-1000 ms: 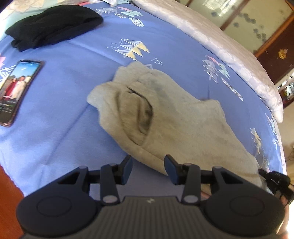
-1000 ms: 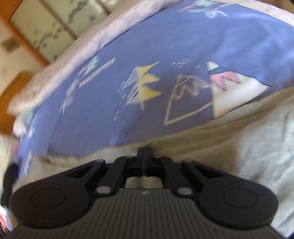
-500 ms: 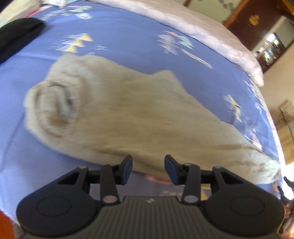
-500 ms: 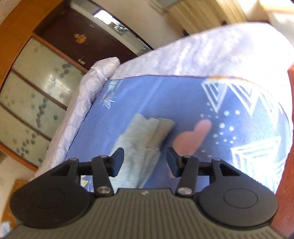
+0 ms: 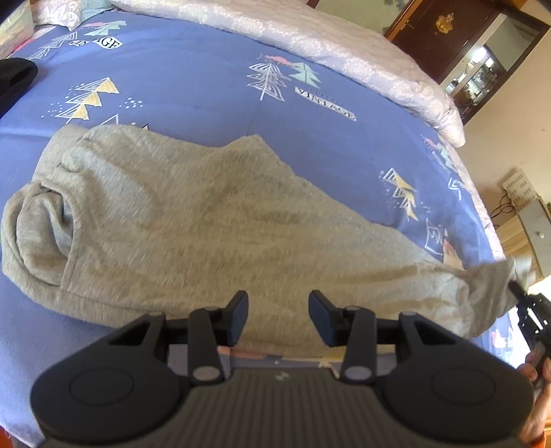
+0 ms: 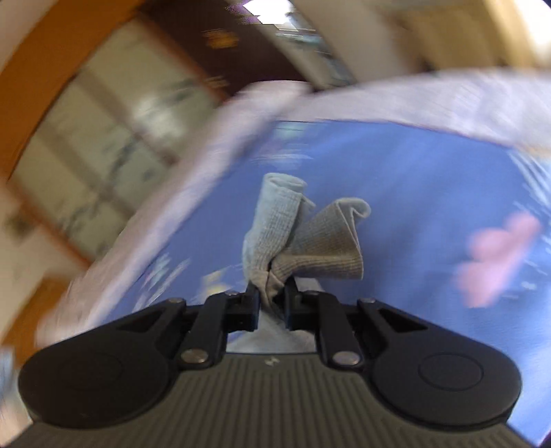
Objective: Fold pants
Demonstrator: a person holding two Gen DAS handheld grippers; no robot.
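My pants [image 5: 220, 220] are a soft grey-beige knit, fleecy and slightly pilled, lying flat across the bed [image 5: 193, 86] with the waistband bunched into a rounded opening at the left and the legs tapering away to the right. My left claw [image 5: 278, 312] hangs just above their near edge with its dark blue pads apart and nothing between them. My right claw [image 6: 269, 299] has just been closing, and its black pads now clamp a pinch of the ribbed cuffs [image 6: 303, 237], which fan up past the fingertips in two curled, ribbed flaps. In the left view that same end of the pants is drawn to a point at the bed's right edge, where the right claw [image 5: 520, 293] grips it.

The bed cover is smooth blue cotton printed with pale triangles, trees and lettering. There is open cover beyond the pants' far edge and a strip in front of them. A quilted lilac blanket [image 5: 344, 51] runs along the far side. A black garment [image 5: 17, 79] sits at the far left edge. Beyond are a dark wooden door [image 5: 444, 31] and cream walls; the right view is badly blurred.
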